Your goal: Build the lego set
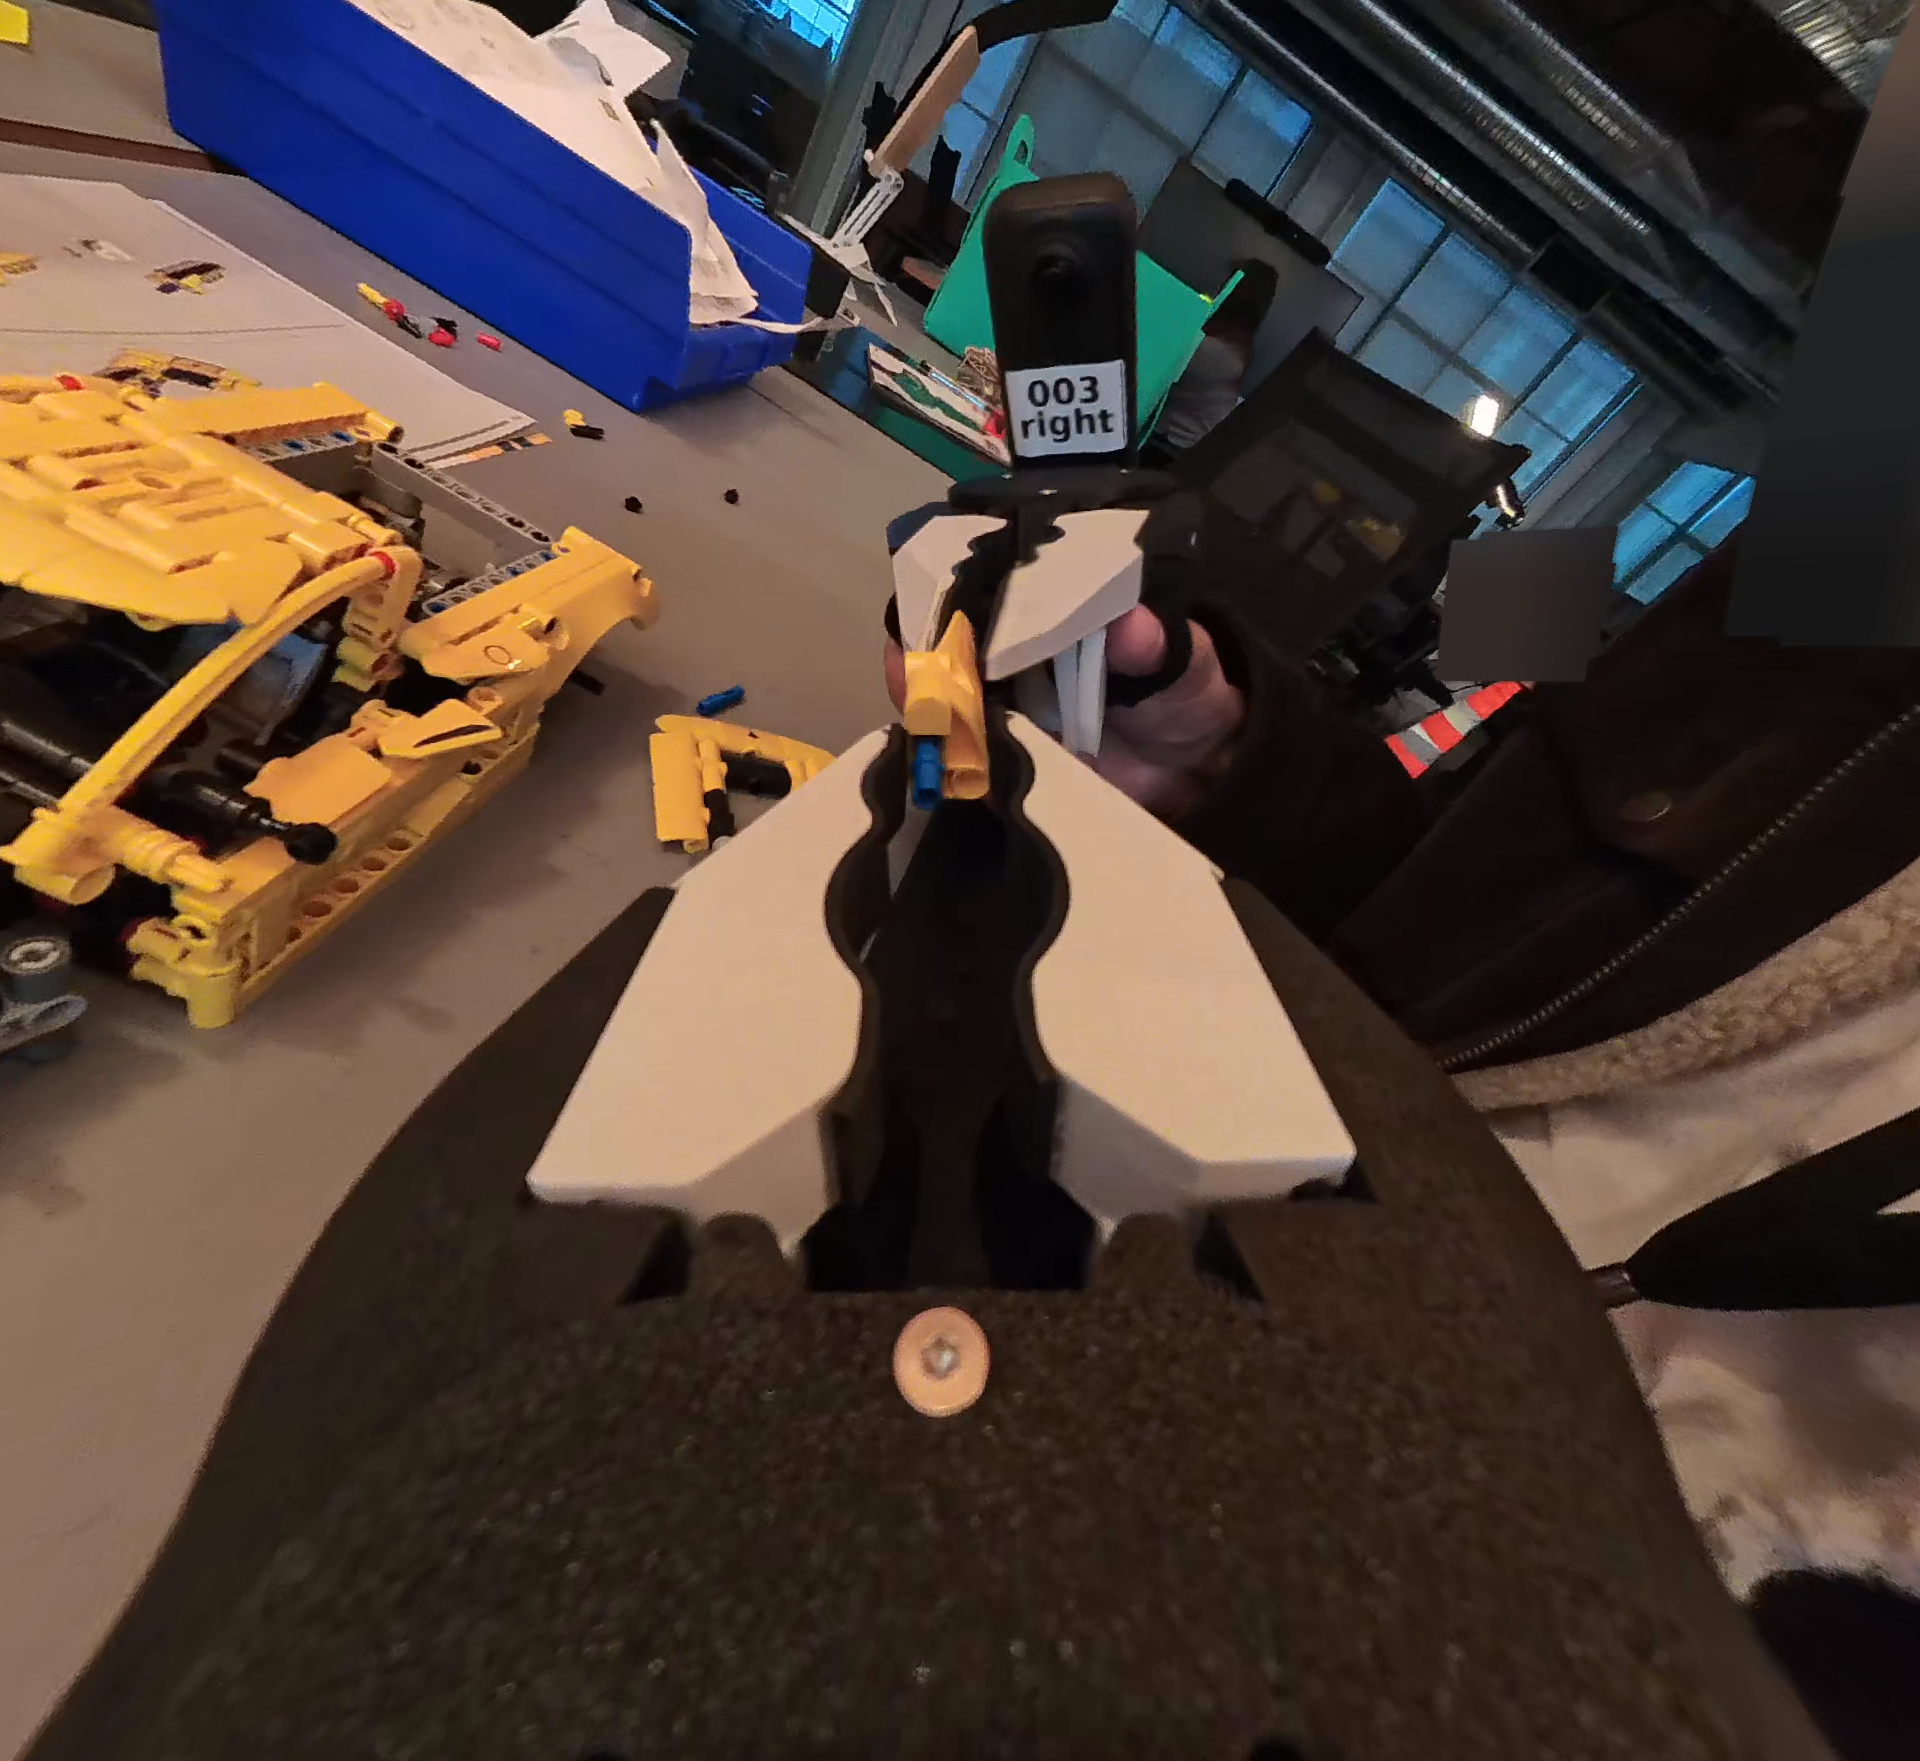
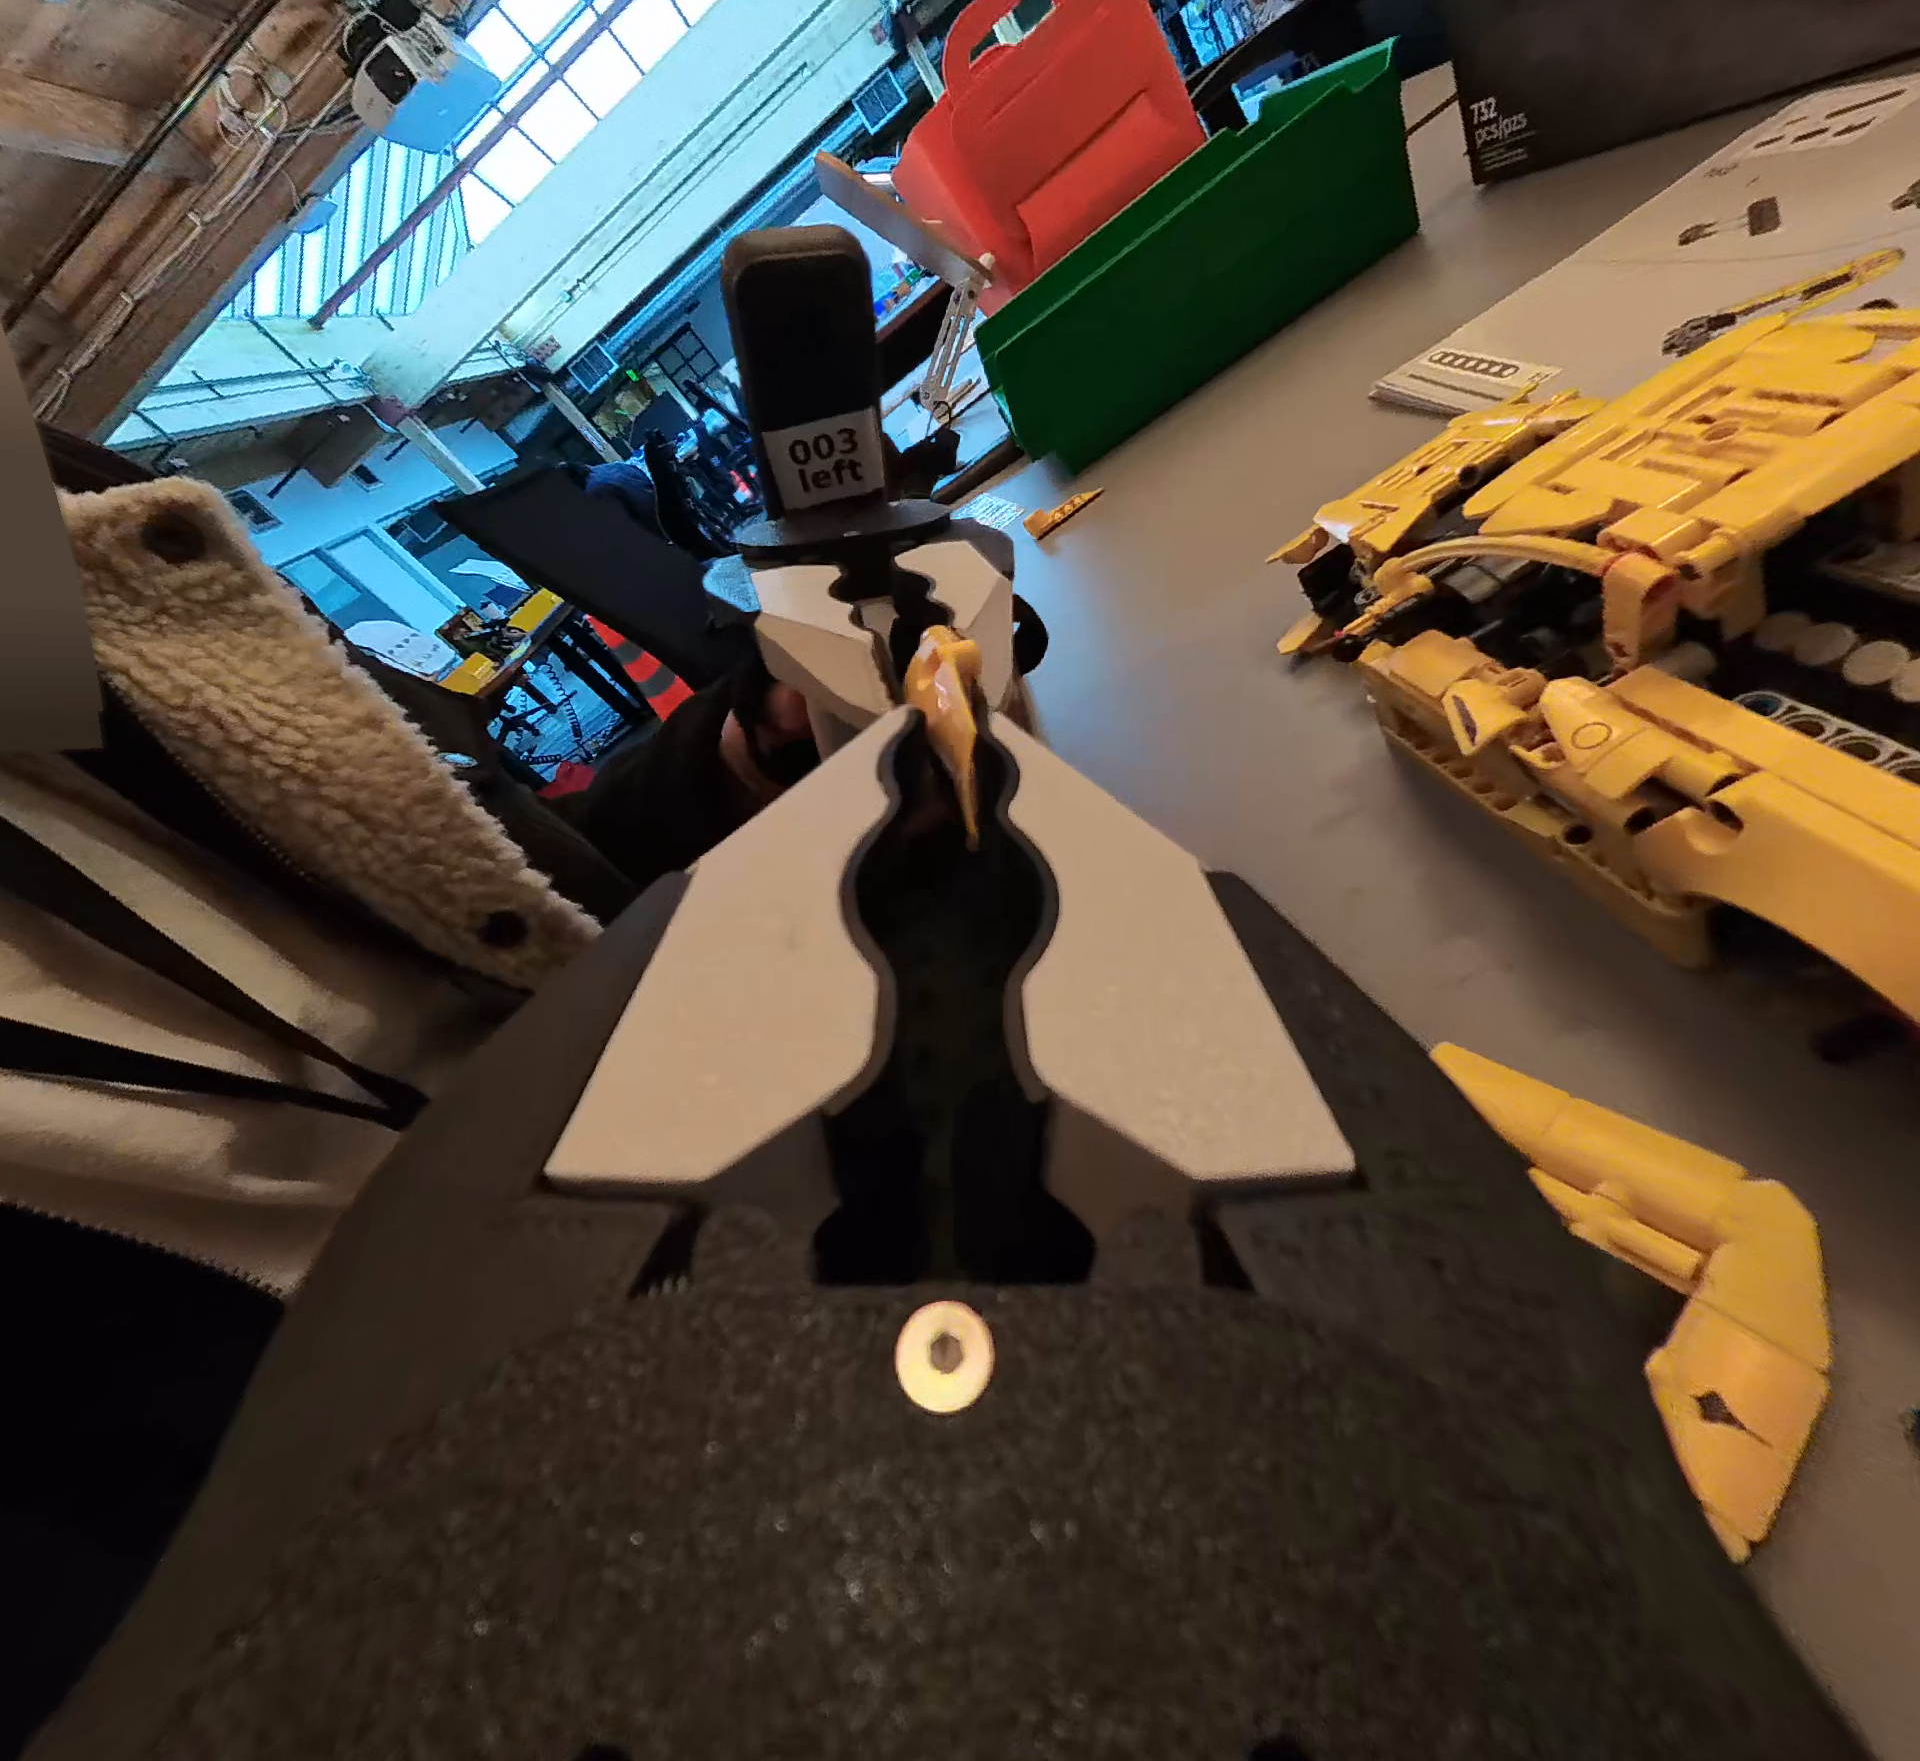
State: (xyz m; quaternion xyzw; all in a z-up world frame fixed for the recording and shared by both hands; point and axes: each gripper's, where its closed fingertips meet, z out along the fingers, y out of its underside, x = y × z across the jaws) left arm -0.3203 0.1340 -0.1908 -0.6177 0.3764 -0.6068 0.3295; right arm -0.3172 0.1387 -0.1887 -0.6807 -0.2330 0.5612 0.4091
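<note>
Yellow piece (image 1: pixel 948 695) pinched between tips of both closed jaws, apparently sharing grip.

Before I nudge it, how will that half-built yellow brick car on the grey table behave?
The half-built yellow brick car probably slides stiffly as one body, since its beam frame looks pinned together. The thin yellow curved hose over its cabin likely flexes or pops loose if pushed. It sits flat on the grey table, so tipping seems unlikely.

Right claw (image 2: pixel 940 755) and left claw (image 2: pixel 902 646) meet tip to tip, both pinching one small yellow piece (image 2: pixel 948 709).
</note>
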